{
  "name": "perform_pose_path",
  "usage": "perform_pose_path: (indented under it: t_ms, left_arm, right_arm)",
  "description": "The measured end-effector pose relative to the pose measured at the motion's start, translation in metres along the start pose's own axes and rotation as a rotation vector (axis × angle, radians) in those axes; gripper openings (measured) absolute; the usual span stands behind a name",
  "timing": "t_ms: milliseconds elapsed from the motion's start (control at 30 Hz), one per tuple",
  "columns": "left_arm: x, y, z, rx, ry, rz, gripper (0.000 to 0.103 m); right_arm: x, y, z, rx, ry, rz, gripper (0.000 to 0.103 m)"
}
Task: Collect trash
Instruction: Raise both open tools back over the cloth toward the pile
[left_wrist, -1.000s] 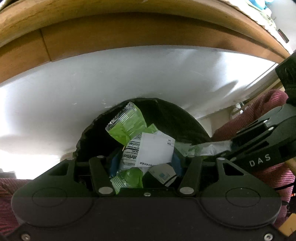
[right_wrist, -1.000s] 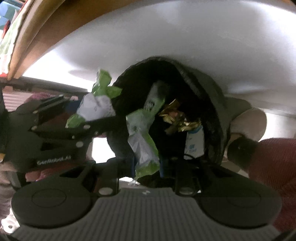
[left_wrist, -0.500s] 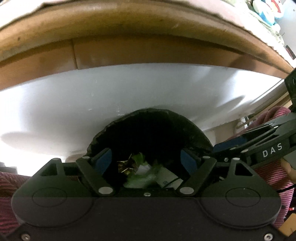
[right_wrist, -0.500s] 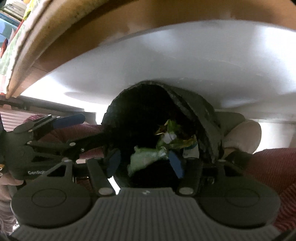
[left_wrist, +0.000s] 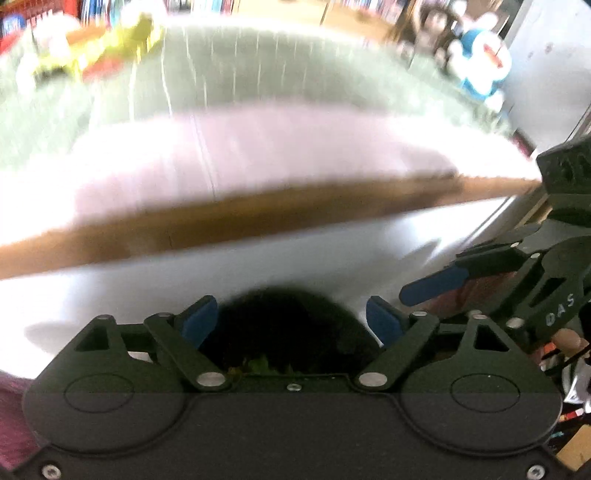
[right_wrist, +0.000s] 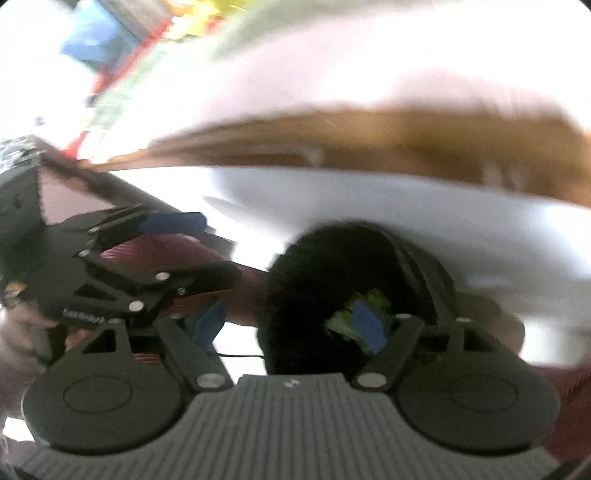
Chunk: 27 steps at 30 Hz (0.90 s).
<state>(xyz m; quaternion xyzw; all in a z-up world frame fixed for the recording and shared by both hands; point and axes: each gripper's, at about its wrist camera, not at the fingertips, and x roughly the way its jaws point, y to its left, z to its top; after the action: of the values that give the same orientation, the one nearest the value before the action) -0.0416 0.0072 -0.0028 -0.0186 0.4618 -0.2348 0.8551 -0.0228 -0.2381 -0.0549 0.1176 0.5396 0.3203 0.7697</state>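
Observation:
A black-lined trash bin (left_wrist: 288, 325) stands below a wooden table edge. Green wrappers (left_wrist: 262, 363) lie inside it, just above my left gripper's body in that view. My left gripper (left_wrist: 291, 321) is above the bin, its jaws opening with nothing between its blue pads. The right wrist view shows the bin (right_wrist: 332, 273) with green wrappers (right_wrist: 376, 297) behind one blue pad. My right gripper (right_wrist: 290, 325) is likewise opening and holds nothing. Each gripper shows in the other's view: the right gripper (left_wrist: 461, 269) at right, the left gripper (right_wrist: 207, 247) at left. Both pictures are blurred.
The brown table edge (left_wrist: 258, 218) runs across above the bin, under a pale green cloth (left_wrist: 258, 74). A blue-and-white plush toy (left_wrist: 484, 62) and yellow toys (left_wrist: 122, 40) stand at the far side. A white panel (left_wrist: 184, 280) lies behind the bin. Maroon sleeves (right_wrist: 569, 406) flank the grippers.
Both grippers let go of their green and white wrappers, which dropped into the bin. Both jaws spread wide and both grippers rose, so the tabletop came into view.

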Motion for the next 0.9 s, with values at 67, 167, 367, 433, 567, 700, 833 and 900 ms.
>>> perform_pose_path:
  t_ms: [67, 167, 367, 433, 567, 700, 833, 900]
  left_arm:
    - [-0.02, 0.004, 0.009, 0.003, -0.075, 0.007, 0.091]
    - [-0.047, 0.009, 0.025, -0.006, -0.194, 0.045, 0.095]
    - [-0.07, 0.03, 0.058, -0.036, -0.368, 0.227, 0.096]
    - [-0.074, 0.044, 0.066, -0.051, -0.416, 0.283, 0.096]
    - [-0.073, 0.079, 0.085, -0.125, -0.501, 0.394, 0.096]
    - [-0.064, 0.125, 0.103, -0.24, -0.531, 0.426, 0.079]
    - [-0.046, 0.17, 0.123, -0.356, -0.488, 0.383, 0.068]
    - [-0.037, 0.188, 0.13, -0.395, -0.465, 0.387, 0.06]
  right_arm:
    - [-0.018, 0.01, 0.009, -0.055, -0.048, 0.027, 0.086]
    - [-0.042, 0.02, 0.024, -0.11, -0.131, 0.025, 0.088]
    - [-0.065, 0.024, 0.056, -0.141, -0.266, -0.051, 0.088]
    - [-0.066, 0.025, 0.068, -0.143, -0.302, -0.081, 0.088]
    - [-0.066, 0.026, 0.091, -0.139, -0.367, -0.142, 0.089]
    - [-0.06, 0.023, 0.124, -0.101, -0.425, -0.162, 0.089]
    - [-0.053, 0.016, 0.166, -0.026, -0.49, -0.15, 0.089]
    - [-0.051, 0.013, 0.187, -0.003, -0.5, -0.14, 0.089]
